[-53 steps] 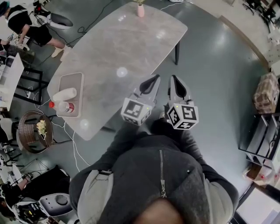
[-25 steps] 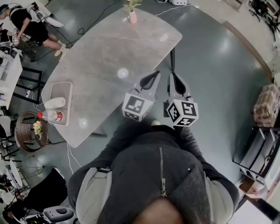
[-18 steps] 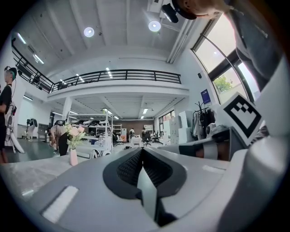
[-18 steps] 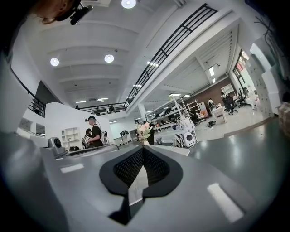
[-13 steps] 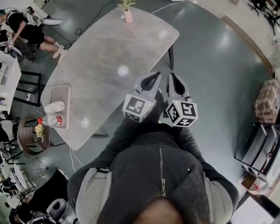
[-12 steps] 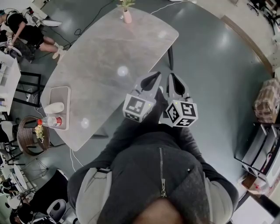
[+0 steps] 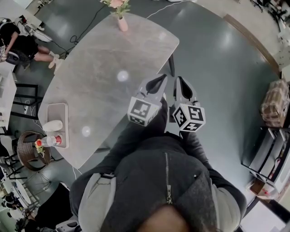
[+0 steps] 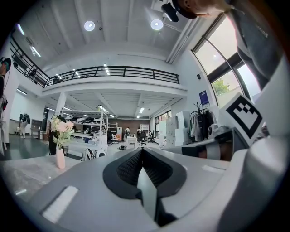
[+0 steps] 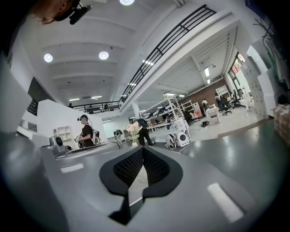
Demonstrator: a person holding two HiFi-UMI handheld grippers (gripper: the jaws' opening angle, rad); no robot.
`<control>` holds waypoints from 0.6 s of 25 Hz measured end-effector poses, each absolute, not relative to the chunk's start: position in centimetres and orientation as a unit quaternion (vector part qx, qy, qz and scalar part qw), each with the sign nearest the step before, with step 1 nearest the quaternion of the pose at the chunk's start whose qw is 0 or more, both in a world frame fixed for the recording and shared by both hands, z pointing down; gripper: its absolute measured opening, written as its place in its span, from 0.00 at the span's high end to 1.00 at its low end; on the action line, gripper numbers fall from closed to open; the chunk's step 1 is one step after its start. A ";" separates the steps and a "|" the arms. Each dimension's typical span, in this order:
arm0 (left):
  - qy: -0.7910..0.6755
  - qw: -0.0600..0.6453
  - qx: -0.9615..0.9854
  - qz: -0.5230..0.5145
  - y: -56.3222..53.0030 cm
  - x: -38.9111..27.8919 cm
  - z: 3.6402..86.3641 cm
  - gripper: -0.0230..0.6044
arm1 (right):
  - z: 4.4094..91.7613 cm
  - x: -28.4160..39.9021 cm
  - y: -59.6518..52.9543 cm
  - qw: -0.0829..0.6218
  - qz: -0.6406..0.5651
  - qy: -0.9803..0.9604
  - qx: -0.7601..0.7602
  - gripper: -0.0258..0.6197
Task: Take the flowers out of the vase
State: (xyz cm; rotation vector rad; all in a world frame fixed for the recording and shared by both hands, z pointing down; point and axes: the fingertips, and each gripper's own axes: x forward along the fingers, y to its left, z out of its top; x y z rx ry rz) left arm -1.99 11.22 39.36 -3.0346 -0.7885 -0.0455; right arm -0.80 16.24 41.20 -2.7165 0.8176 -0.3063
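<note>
A slim pink vase (image 7: pixel 122 24) holding pink flowers (image 7: pixel 116 4) stands at the far end of a long grey marble table (image 7: pixel 99 77). In the left gripper view the vase (image 8: pixel 60 158) shows at far left with the flowers (image 8: pixel 60 130) above it. In the right gripper view the flowers (image 9: pixel 133 130) show small beyond the jaw tips. My left gripper (image 7: pixel 162 78) is shut and empty by the table's near right edge. My right gripper (image 7: pixel 179 79) is shut and empty just off the table, over the floor. Both are far from the vase.
A tray (image 7: pixel 55 111) with a white cup (image 7: pixel 52 125) and a red-capped bottle (image 7: pixel 50 141) sits at the table's left end. A wicker stool (image 7: pixel 28 149) stands below it. A person (image 7: pixel 20 45) sits at far left. Shelving (image 7: pixel 267 156) and a box (image 7: pixel 274 96) stand at right.
The view has shifted: table and vase have slid left and the flowers have come more into view at the top. Both grippers stay shut, side by side, and have advanced along the table's right edge.
</note>
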 end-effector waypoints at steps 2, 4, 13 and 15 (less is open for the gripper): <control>-0.253 0.004 -0.967 -0.015 10.9 -0.4 39.4 0.95 | 41.3 0.7 15.7 0.141 -0.108 0.287 -0.941 0.96; -0.252 0.003 -0.968 -0.014 10.5 1.4 39.3 0.95 | 41.2 2.2 15.2 0.138 -0.109 0.291 -0.941 0.96; -0.244 0.000 -0.970 -0.006 9.0 9.2 37.7 0.95 | 40.0 9.8 13.6 0.131 -0.112 0.300 -0.938 0.96; -0.237 -0.004 -0.971 -0.005 8.3 10.7 37.4 0.95 | 39.9 11.4 13.0 0.131 -0.114 0.304 -0.937 0.96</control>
